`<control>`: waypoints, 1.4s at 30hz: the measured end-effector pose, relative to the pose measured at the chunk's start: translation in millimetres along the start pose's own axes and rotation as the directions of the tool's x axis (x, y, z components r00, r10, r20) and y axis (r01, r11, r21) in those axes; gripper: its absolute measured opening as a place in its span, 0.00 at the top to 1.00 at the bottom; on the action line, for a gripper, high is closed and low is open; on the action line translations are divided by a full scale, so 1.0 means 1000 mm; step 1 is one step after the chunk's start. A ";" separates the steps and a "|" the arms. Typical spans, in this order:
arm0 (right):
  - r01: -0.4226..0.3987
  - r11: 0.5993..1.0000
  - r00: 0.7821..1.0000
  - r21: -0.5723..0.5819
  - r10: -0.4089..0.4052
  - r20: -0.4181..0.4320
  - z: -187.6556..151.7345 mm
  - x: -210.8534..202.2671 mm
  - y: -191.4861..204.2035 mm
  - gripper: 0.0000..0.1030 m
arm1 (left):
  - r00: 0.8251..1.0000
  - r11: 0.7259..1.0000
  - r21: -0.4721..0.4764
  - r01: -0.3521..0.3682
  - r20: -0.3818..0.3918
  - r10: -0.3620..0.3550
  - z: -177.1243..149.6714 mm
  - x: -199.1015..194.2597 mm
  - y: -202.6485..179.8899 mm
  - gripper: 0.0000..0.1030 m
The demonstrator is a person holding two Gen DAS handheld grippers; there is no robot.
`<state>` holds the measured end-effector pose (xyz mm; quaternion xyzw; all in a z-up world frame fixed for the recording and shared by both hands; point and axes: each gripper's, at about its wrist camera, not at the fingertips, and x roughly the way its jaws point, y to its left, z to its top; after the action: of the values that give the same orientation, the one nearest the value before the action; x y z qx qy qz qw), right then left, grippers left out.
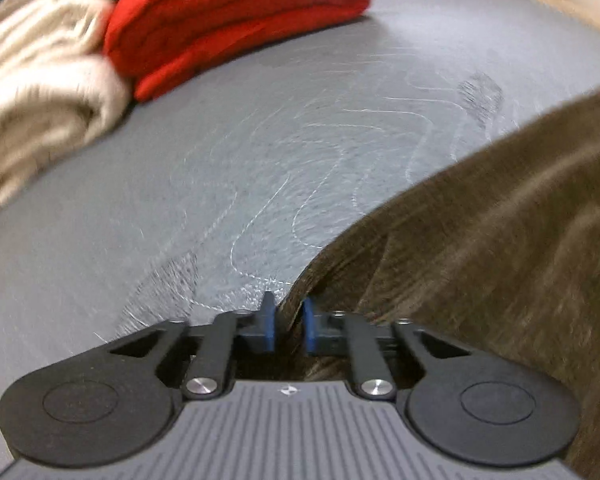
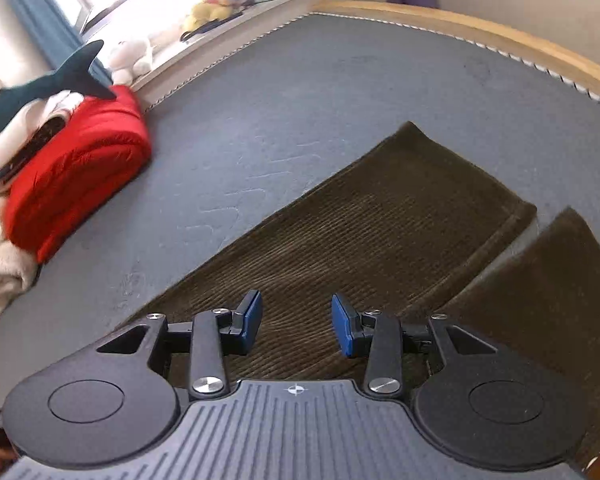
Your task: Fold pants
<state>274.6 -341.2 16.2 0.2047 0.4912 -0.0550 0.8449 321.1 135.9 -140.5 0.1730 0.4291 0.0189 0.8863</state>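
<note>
My left claw (image 1: 288,322) is pinching the edge of the brown corduroy pants (image 1: 500,248), which lie on the grey mattress (image 1: 260,152) and run off to its right. A thin bite; a hard pull could slip it. My right claw (image 2: 297,326) hovers spread over one leg (image 2: 360,220), holding nothing. The red folded blanket (image 2: 80,168) sits far left, clear of both.

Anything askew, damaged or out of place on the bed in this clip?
Nothing stands out. The brown pants lie flat on the grey mattress, legs apart; the left gripper pinches their edge, and the right gripper is open above them.
</note>
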 end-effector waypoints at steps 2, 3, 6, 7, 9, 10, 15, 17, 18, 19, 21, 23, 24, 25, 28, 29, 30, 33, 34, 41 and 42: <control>0.029 0.999 1.000 0.019 -0.029 0.005 0.004 0.000 -0.009 0.60 | 1.000 0.999 0.034 -0.019 0.015 0.019 0.001 -0.017 -0.005 0.91; 0.032 0.999 0.999 0.031 -0.032 0.008 0.006 -0.001 -0.012 0.60 | 0.999 0.998 0.057 -0.024 0.022 0.023 0.002 -0.027 -0.008 0.92; 0.030 0.997 1.000 0.076 -0.030 -0.002 0.003 -0.005 -0.021 0.60 | 0.998 0.988 0.151 -0.012 0.058 0.004 0.002 -0.074 -0.019 0.94; 0.026 0.996 1.000 0.089 -0.025 -0.013 0.001 -0.004 -0.024 0.60 | 0.998 0.985 0.173 0.008 0.066 -0.020 0.000 -0.094 -0.022 0.94; 0.013 0.994 1.000 0.113 -0.009 -0.029 0.000 -0.004 -0.025 0.60 | 0.994 0.976 0.210 0.055 0.082 -0.074 -0.008 -0.133 -0.027 0.94; 0.004 0.992 0.999 0.124 0.000 -0.032 -0.001 -0.004 -0.025 0.60 | 0.990 0.969 0.235 0.069 0.105 -0.096 -0.017 -0.154 -0.031 0.94; -0.023 0.991 0.999 0.131 0.029 -0.038 -0.008 -0.011 -0.023 0.60 | 0.950 0.921 0.274 0.276 0.067 -0.305 -0.077 -0.228 -0.051 0.95; -0.026 0.993 0.999 0.115 0.031 -0.044 -0.009 -0.011 -0.022 0.60 | 0.928 0.887 0.281 0.367 -0.045 -0.369 -0.103 -0.225 -0.063 0.97; -0.022 0.994 0.999 0.110 0.027 -0.045 -0.008 -0.011 -0.020 0.60 | 0.930 0.872 0.325 0.367 -0.089 -0.358 -0.111 -0.223 -0.071 0.97; -0.015 0.994 0.999 0.108 0.019 -0.045 -0.008 -0.011 -0.020 0.60 | 0.935 0.859 0.371 0.353 -0.110 -0.337 -0.117 -0.221 -0.079 0.98; 0.002 0.992 0.999 0.124 0.003 -0.040 -0.006 -0.009 -0.021 0.60 | 0.932 0.846 0.391 0.362 -0.136 -0.336 -0.122 -0.215 -0.084 1.00; 0.016 0.987 0.999 0.158 -0.012 -0.030 -0.002 -0.007 -0.026 0.60 | 0.934 0.858 0.369 0.357 -0.124 -0.335 -0.120 -0.210 -0.077 1.00; 0.025 0.983 1.000 0.179 -0.022 -0.020 0.001 -0.006 -0.029 0.60 | 0.937 0.871 0.346 0.348 -0.117 -0.328 -0.116 -0.207 -0.073 1.00; 0.033 0.980 0.999 0.198 -0.031 -0.012 0.003 -0.005 -0.032 0.60 | 0.941 0.880 0.334 0.338 -0.110 -0.320 -0.113 -0.205 -0.069 1.00; 0.035 0.958 0.999 0.283 -0.037 0.001 0.006 0.002 -0.046 0.60 | 0.947 0.892 0.318 0.320 -0.095 -0.306 -0.102 -0.198 -0.062 1.00; 0.025 0.949 1.000 0.315 -0.026 0.000 0.006 0.006 -0.053 0.60 | 0.945 0.896 0.300 0.328 -0.095 -0.315 -0.098 -0.197 -0.061 1.00; 0.018 0.939 1.000 0.342 -0.019 -0.001 0.007 0.010 -0.058 0.60 | 0.940 0.897 0.283 0.340 -0.085 -0.329 -0.096 -0.196 -0.059 0.99; 0.005 0.926 1.000 0.378 -0.008 0.007 0.010 0.026 -0.068 0.60 | 0.914 0.883 0.247 0.399 -0.039 -0.403 -0.082 -0.198 -0.055 0.95; 0.003 0.926 1.000 0.376 -0.007 0.008 0.011 0.032 -0.070 0.60 | 0.905 0.876 0.238 0.419 -0.033 -0.424 -0.080 -0.197 -0.055 0.93; 0.014 0.933 1.000 0.360 -0.014 0.000 0.022 0.070 -0.074 0.60 | 0.865 0.802 0.332 0.496 -0.116 -0.488 -0.087 -0.186 -0.084 0.81; 0.016 0.932 1.000 0.363 -0.017 0.000 0.022 0.074 -0.074 0.60 | 0.864 0.794 0.346 0.500 -0.128 -0.488 -0.090 -0.184 -0.088 0.77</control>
<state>308.4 -409.8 -59.0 0.3529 0.4731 -0.1519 0.7928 126.0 46.1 -81.9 0.2177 0.4693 -0.2906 0.8050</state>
